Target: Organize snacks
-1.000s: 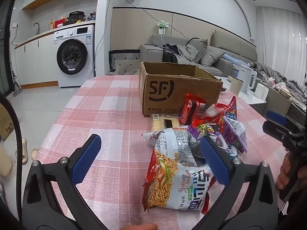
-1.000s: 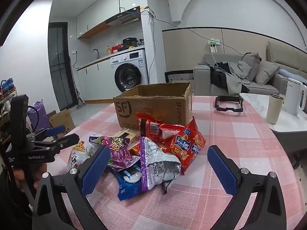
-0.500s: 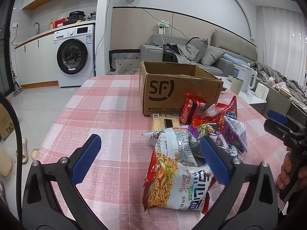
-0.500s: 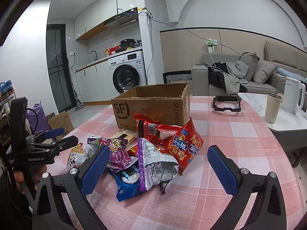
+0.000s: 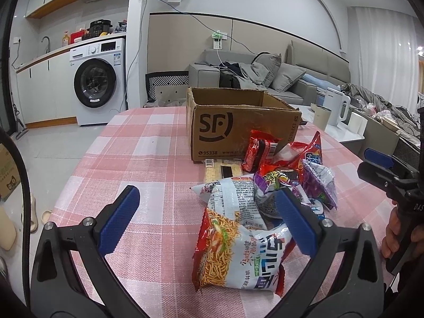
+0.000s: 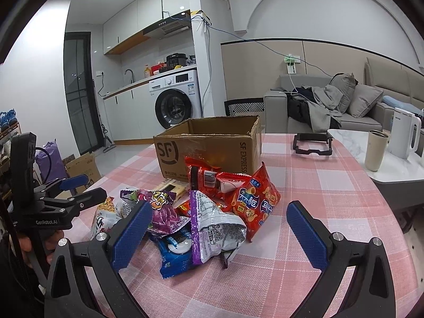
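Cardboard box [image 5: 233,129] stands behind the snack pile [image 6: 201,212]; my left gripper [image 5: 209,220] and right gripper [image 6: 217,228] gape wide, holding nothing.

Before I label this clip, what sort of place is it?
Most likely a small open-plan home: a washing machine under a kitchen counter, a grey sofa, and a checked-cloth table.

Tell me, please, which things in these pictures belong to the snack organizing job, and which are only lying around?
Belong to the job:
- snack pile, with noodle packet
- cardboard box, open
- left gripper, open
- right gripper, open

Only lying around:
- black frame
- beige cup
- white kettle
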`<state>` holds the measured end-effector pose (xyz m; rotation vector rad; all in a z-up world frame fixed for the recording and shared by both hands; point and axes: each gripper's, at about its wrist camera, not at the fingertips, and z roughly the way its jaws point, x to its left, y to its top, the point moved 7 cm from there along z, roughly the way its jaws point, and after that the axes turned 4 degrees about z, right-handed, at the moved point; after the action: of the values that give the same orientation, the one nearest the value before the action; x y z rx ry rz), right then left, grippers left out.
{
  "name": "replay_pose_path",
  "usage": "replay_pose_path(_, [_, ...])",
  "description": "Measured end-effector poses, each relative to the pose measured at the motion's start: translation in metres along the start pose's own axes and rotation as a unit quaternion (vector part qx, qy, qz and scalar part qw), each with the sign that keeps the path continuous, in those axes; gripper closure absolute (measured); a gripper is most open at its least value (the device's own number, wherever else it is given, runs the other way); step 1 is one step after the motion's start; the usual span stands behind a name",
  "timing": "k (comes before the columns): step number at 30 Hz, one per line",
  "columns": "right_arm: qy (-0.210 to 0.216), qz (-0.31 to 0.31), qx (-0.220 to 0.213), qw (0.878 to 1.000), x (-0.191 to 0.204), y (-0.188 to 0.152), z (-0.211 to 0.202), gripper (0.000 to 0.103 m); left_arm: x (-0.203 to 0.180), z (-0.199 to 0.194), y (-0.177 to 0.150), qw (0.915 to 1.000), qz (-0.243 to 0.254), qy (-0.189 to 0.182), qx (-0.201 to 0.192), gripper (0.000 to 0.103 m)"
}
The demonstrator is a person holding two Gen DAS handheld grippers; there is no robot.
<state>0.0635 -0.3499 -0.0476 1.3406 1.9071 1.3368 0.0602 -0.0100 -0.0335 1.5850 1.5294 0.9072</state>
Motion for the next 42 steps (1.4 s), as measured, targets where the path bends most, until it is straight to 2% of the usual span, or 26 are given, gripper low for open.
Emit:
replay_pose_path(16, [-0.016, 0.013, 0.0, 1.0, -0.0076, 0.0011, 0.0019, 0.0, 0.0028, -0.0005, -0.0001, 1.0, -0.004, 0.002, 0.0, 0.0])
replay_pose_path(31, [0.0, -0.001, -0.002, 1.0, -0.0003, 0.0009, 0.0002, 0.0, 0.0046, 0.0009, 0.0004, 1.0, -0.004, 0.006, 0.002, 0.0])
replay_pose_path(42, [-0.006, -0.006, 0.007, 1.0, 0.0006, 0.001, 0.0041, 0.0, 0.0068, 0.0002, 0.0006, 1.0, -0.001, 0.004, 0.002, 0.0])
